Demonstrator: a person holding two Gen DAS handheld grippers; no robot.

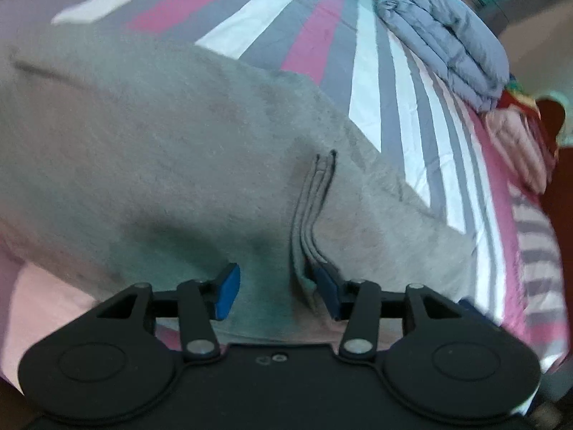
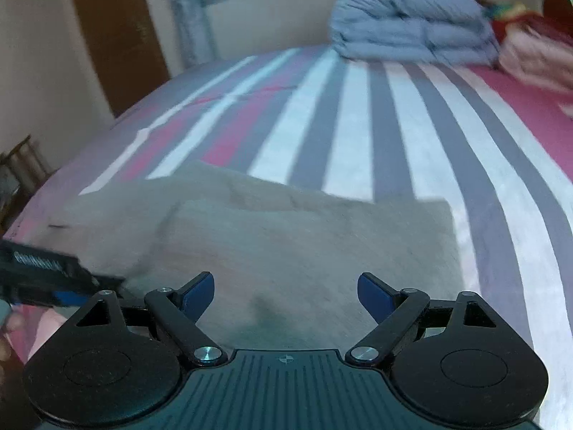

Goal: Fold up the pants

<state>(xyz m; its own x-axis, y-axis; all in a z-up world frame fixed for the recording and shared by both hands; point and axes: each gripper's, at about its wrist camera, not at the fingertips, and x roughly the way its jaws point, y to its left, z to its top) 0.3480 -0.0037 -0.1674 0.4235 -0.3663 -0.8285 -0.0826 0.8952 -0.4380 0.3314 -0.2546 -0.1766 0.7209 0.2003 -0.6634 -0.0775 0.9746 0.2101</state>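
Note:
Grey-beige pants (image 1: pixel 143 150) lie folded on a striped bed; they also show in the right wrist view (image 2: pixel 286 243). My left gripper (image 1: pixel 277 292) is open just above the pants. Its right pad (image 1: pixel 327 286) touches a raised ridge of stacked fabric edges (image 1: pixel 315 200); nothing is clamped. My right gripper (image 2: pixel 286 295) is open and empty, low over the near part of the folded pants. The left gripper's body (image 2: pixel 46 276) shows at the left edge of the right wrist view.
The bedsheet (image 2: pixel 358 114) has white, grey and pink stripes. A folded blue-grey duvet (image 2: pixel 412 25) and pink bedding (image 2: pixel 537 57) sit at the far end. A wooden door (image 2: pixel 114 28) and a wall stand to the left of the bed.

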